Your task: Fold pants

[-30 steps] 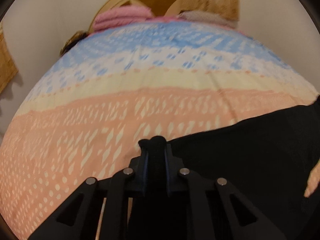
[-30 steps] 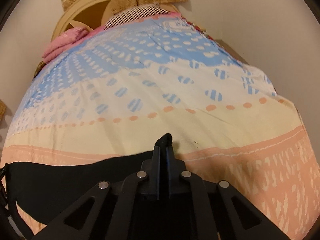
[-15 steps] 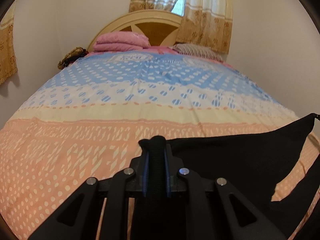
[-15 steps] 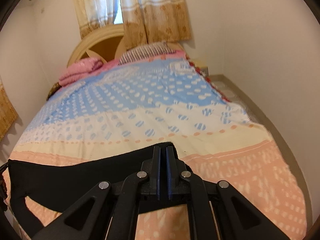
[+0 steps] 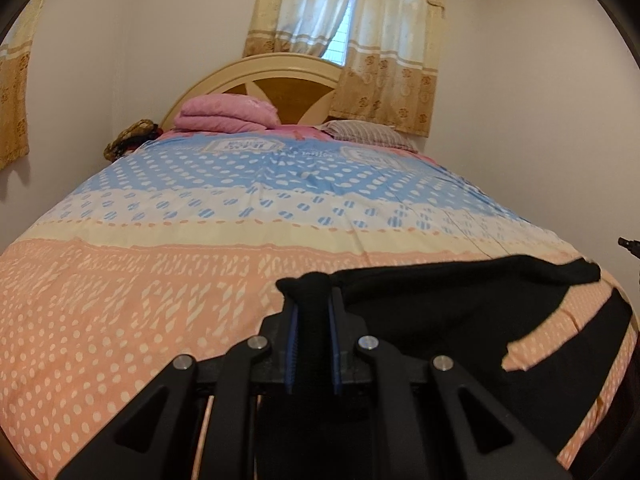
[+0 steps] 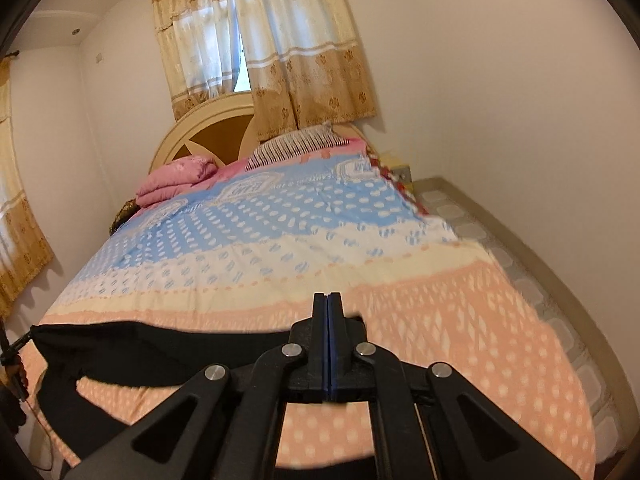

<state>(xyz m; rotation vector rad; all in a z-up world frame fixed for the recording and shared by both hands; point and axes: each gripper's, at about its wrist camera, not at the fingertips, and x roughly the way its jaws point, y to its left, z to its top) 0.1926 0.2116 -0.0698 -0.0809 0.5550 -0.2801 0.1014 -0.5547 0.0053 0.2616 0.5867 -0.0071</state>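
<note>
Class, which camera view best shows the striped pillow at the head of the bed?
The right wrist view: the striped pillow stands tilted, its stripes and fringe clear. The left wrist view shows the same pillow low and flat, its stripes fainter.

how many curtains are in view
2: a beige patterned curtain hangs over the window behind the wooden headboard; another beige curtain hangs on the left wall. More may be out of frame.

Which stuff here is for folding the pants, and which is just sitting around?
For the job:
black fabric pants
left tongs, pinching the pants
right tongs, shut
peach, cream and blue dotted bedspread

Just lying about:
folded pink blanket
striped pillow
beige patterned curtains
</note>
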